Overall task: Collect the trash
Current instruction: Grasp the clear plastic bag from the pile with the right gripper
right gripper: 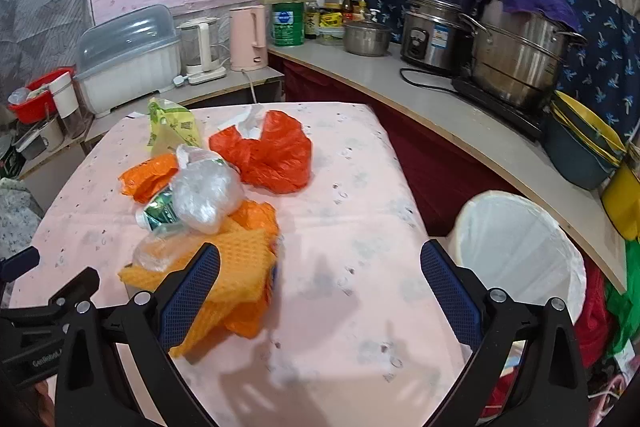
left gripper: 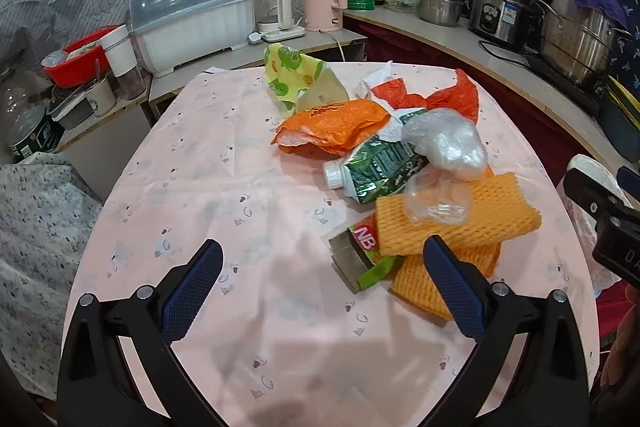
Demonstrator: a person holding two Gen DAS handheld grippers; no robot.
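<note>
While both grippers (left gripper: pixel 322 281) (right gripper: pixel 320 281) gape empty, trash (left gripper: pixel 384 163) litters the pink tablecloth (left gripper: pixel 224 187) beside a cluttered counter (right gripper: pixel 460 119).

Green carton (left gripper: pixel 366 259) half under orange foam net (left gripper: pixel 456 215), label unreadable — bin (right gripper: pixel 520 251) partly hidden.

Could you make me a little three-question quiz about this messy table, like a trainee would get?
1. True or false: both grippers, left and right, have their jaws open and empty.
2. What lies on top of the yellow foam net: A) clear crumpled plastic B) a spoon C) a kettle?
3. Where is the white-lined bin?

Key: 1. True. 2. A. 3. Beside the table, on its counter side, to the right in the right wrist view.
</note>
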